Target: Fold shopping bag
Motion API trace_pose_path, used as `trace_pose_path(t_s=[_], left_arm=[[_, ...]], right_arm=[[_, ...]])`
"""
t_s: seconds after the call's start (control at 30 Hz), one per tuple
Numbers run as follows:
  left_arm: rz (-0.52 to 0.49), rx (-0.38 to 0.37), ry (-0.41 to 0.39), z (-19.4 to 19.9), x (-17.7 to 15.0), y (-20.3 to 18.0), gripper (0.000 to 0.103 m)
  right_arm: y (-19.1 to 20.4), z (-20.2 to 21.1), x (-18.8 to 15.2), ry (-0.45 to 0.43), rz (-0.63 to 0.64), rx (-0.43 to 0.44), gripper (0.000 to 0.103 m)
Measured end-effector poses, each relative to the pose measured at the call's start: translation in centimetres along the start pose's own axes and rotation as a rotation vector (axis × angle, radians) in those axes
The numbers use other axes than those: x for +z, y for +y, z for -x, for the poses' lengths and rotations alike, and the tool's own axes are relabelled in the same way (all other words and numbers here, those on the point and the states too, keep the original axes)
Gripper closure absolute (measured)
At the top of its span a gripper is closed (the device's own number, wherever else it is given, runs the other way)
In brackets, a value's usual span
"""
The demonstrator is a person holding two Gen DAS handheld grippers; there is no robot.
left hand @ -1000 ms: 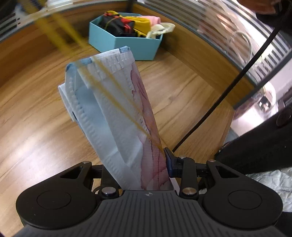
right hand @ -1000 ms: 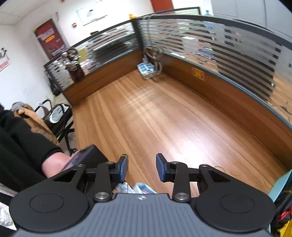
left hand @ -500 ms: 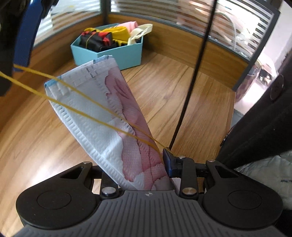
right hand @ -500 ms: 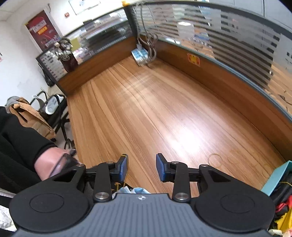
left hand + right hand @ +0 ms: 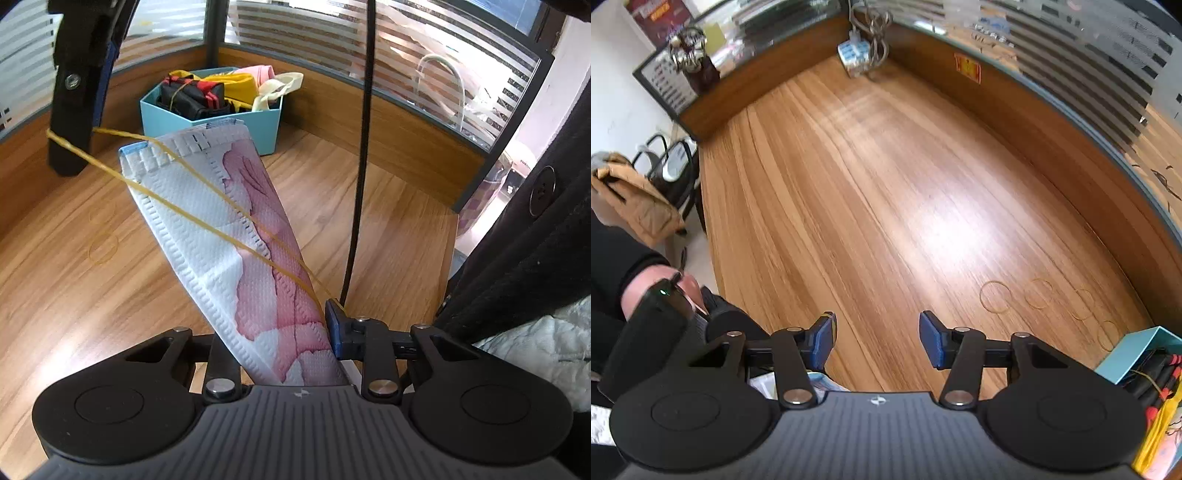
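Note:
The folded shopping bag (image 5: 236, 229), white with pink print and blue trim, sticks up and away from my left gripper (image 5: 280, 325). That gripper is closing, and its pads press on the bag's lower end. A yellow rubber band (image 5: 207, 218) stretches across the bag, from the left gripper's right fingertip (image 5: 334, 310) to a finger (image 5: 77, 92) of the right gripper at the upper left, where it is hooked. In the right wrist view my right gripper (image 5: 877, 332) points down at the wooden table (image 5: 886, 184). Its jaws are opening with nothing between the pads.
A teal box (image 5: 258, 125) of folded bags stands at the back by the glass partition and shows again as the teal box (image 5: 1137, 354) at the right. Several loose rubber bands (image 5: 995, 297) lie on the wood. A black cable (image 5: 360, 166) hangs beside the bag. A person's hand (image 5: 646, 288) holds the left gripper.
The right gripper's jaws have spread wider and it has tipped down toward the table. Its finger has come further into the left wrist view, drawing the band across the bag. The bag has rolled slightly.

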State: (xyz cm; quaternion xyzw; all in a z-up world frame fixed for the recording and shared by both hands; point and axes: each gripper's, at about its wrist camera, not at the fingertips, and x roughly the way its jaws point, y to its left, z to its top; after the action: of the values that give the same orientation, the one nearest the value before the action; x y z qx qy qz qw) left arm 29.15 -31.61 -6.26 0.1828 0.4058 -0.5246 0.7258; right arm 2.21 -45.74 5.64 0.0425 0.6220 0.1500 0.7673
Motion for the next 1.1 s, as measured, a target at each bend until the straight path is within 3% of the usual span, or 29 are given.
trace_pose_path(t_s=[0.27,0.33,0.43,0.6,0.87,0.97,1.1], left_arm=[[0.046,-0.022,-0.028,0.2,-0.3,0.2,0.075],[0.057,-0.029,-0.033,0.2,-0.4,0.3,0.076],[0.073,-0.044,-0.037,0.1,-0.5,0.4,0.077],[0.111,-0.08,-0.043,0.1,-0.9,0.5,0.079],[0.19,-0.171,-0.046,-0.2,-1.8,1.4,0.081],[0.215,-0.193,-0.056,-0.1,-2.0,1.6,0.081],[0.238,-0.21,-0.069,-0.1,-2.1,2.0,0.081]], right_arm=[[-0.9,-1.4,0.1,0.145,0.032,-0.028,0.039],[-1.2,-1.8,-0.2,0.177,0.029,-0.033,0.033],[-1.8,-2.2,-0.8,0.213,0.016,-0.03,0.033],[-3.5,-3.1,-2.2,0.221,-0.037,0.007,0.028],[-5.0,-3.9,-4.8,0.266,-0.124,0.046,0.028],[-5.7,-4.4,-6.0,0.287,-0.167,0.059,0.021],[-7.0,-4.8,-7.9,0.253,-0.297,0.118,0.021]])
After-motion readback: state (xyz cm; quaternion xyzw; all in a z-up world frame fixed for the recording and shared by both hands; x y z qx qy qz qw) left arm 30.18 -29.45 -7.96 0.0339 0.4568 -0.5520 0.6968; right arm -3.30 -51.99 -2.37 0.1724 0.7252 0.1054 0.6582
